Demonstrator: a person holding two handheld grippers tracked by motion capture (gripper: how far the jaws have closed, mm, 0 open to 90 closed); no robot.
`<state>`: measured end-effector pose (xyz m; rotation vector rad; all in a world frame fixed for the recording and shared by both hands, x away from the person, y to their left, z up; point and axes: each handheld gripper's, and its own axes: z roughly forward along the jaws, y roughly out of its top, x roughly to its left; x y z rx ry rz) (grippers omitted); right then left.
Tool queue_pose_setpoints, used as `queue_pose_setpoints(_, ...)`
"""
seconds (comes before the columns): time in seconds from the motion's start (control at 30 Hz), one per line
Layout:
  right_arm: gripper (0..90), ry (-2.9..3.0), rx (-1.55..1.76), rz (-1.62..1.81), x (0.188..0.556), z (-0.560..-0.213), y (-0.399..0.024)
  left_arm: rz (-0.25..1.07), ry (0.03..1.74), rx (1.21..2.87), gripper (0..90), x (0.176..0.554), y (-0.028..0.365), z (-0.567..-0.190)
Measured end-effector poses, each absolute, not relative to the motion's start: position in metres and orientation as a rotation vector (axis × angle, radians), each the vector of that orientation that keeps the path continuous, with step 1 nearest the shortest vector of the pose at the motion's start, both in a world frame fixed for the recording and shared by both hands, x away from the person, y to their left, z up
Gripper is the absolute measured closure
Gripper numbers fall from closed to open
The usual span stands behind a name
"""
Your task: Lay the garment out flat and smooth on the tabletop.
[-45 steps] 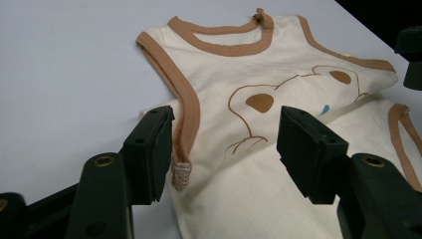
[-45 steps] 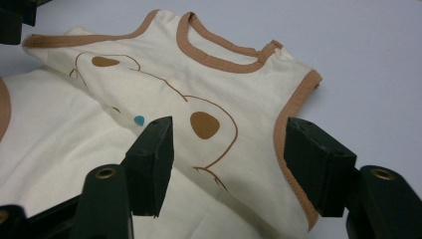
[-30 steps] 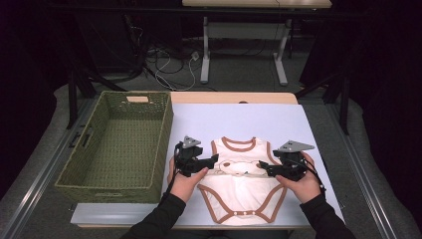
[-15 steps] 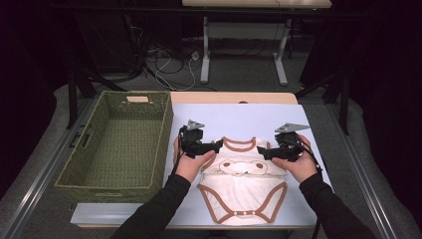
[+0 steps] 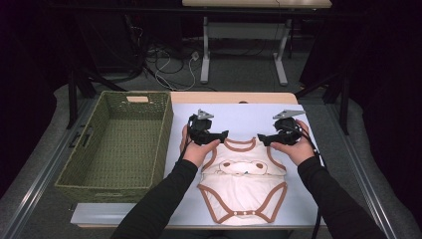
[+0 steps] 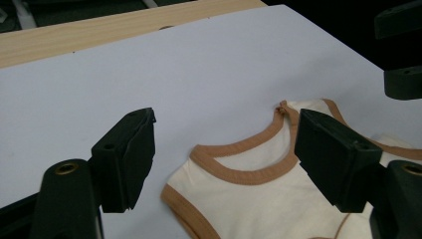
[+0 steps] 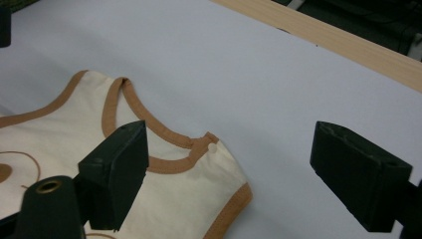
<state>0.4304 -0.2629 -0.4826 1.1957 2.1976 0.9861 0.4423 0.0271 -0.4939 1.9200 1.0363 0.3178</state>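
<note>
No writing is legible on the cream bodysuit (image 5: pixel 242 184). The left gripper (image 5: pixel 222 135) and right gripper (image 5: pixel 263 139), jaws spread after narrowing slightly, hover over its shoulders; bare desk (image 5: pixel 239 117) lies beyond.

**Open sheet beyond the bodysuit, basket wall on the left**

The white sheet (image 5: pixel 239 117) lies bare beyond the baby bodysuit (image 5: pixel 244 186), up to the wooden table edge (image 5: pixel 229 97), so a gripper can pass there freely. Bare sheet also runs along both sides of the bodysuit. Left of the bodysuit, the green woven basket (image 5: pixel 117 144) stands with its tall wall right at the sheet's edge, blocking low sideways travel. The basket's inside is open from above.
</note>
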Motion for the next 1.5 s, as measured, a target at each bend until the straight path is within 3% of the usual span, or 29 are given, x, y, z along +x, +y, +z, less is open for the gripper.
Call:
queue_pose_setpoints(0.17,23.8,2.22,1.214,0.939,0.442,-0.491,-0.266,0.34,1.021,1.917,31.3,0.454,0.03,-0.499)
queue_pose_setpoints(0.7,45.4,2.285,1.162,0.917,0.458,-0.513,-0.265,0.351,1.056,1.958,38.0,0.475,0.035,-0.52)
queue_pose_setpoints(1.03,40.0,2.309,1.17,0.902,0.463,-0.521,-0.266,0.319,1.057,2.017,39.8,0.478,0.029,-0.531)
queue_pose_setpoints(1.5,45.3,2.329,1.205,0.904,0.464,-0.525,-0.265,0.291,1.068,2.056,44.4,0.479,0.021,-0.54)
